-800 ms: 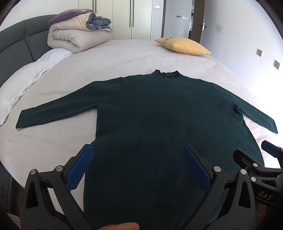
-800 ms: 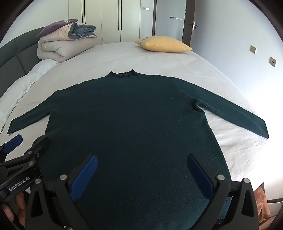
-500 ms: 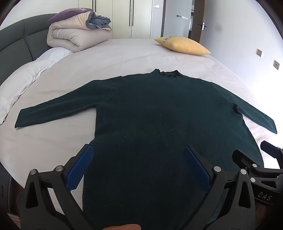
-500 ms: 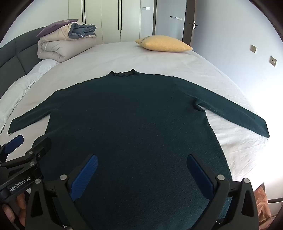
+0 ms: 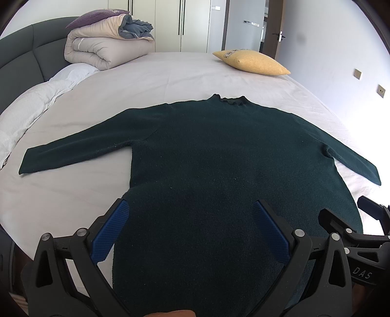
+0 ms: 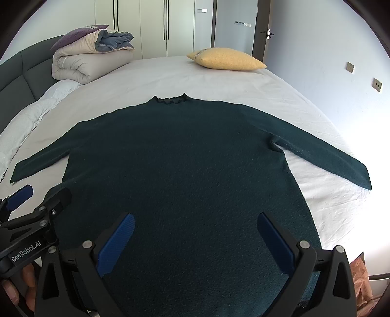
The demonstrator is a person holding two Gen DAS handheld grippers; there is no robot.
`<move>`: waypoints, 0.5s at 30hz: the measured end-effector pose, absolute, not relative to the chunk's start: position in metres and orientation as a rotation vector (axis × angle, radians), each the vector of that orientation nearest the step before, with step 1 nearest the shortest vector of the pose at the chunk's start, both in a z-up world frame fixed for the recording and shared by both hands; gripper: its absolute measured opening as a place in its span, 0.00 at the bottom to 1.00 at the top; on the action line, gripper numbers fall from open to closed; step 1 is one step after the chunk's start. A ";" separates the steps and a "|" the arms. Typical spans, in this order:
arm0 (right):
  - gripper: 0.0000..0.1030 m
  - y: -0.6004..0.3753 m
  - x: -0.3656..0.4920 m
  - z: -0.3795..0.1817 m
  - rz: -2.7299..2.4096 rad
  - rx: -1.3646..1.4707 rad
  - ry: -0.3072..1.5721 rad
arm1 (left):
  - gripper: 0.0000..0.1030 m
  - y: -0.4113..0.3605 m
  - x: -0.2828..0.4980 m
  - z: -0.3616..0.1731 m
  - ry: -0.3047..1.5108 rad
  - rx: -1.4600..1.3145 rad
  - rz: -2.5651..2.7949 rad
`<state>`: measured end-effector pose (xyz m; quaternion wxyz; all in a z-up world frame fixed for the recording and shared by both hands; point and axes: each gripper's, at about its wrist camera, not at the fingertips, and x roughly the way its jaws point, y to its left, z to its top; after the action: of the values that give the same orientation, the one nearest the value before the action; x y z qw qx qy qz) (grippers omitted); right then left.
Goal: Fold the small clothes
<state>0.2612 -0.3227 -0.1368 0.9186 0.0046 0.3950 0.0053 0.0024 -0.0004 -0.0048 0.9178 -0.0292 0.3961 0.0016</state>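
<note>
Both claws, left and right, gape empty above your sweater; soft, limp knit, so pinch a sleeve cuff ahead-left.

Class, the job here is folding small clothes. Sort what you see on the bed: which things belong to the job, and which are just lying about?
Belongs to the job:
dark green sweater, spread flat
left gripper, open
right gripper, open

Just lying about:
yellow pillow
rolled duvet
purple cushion on top of it
</note>
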 end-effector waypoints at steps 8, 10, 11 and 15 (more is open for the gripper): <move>1.00 -0.323 0.261 -0.138 0.012 0.011 0.816 | 1.00 0.000 0.003 -0.005 0.815 -0.061 0.003; 1.00 -0.322 0.260 -0.139 0.011 0.013 0.816 | 1.00 0.000 0.002 -0.005 0.816 -0.061 0.002; 1.00 -0.322 0.260 -0.138 0.012 0.011 0.817 | 1.00 0.000 0.002 -0.005 0.816 -0.061 0.002; 1.00 -0.322 0.260 -0.139 0.012 0.012 0.818 | 1.00 0.000 0.002 -0.008 0.819 -0.059 0.002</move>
<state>0.2601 -0.3221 -0.1390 0.9176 0.0060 0.3975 0.0057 0.0022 0.0003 -0.0081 0.9169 -0.0288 0.3981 0.0010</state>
